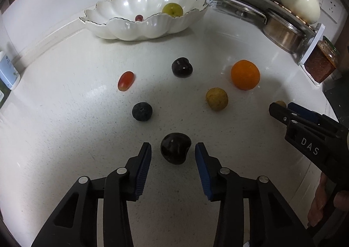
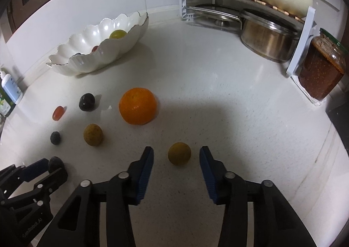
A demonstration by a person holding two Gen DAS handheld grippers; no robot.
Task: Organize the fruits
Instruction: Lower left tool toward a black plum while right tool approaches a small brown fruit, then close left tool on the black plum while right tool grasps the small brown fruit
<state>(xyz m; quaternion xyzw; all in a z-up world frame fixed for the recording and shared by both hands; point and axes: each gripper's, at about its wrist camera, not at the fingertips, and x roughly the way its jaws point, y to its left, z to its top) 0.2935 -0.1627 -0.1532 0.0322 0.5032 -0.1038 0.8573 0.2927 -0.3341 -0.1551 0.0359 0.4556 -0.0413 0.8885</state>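
A dark cherry lies on the white counter between the fingers of my left gripper; the blue pads stand a little clear of it on both sides. In the right wrist view a small brownish-yellow round fruit sits between the fingers of my right gripper, with gaps on both sides. Further out lie an orange, a second brownish fruit, another dark cherry, a blueberry and a red grape tomato. The scalloped white bowl holds a green fruit and a small red one.
A rack with pots and pans fills the back right corner, with a steel pot under it and a jar of red sauce beside it. A white bottle stands at the left wall. The counter edge runs along the right.
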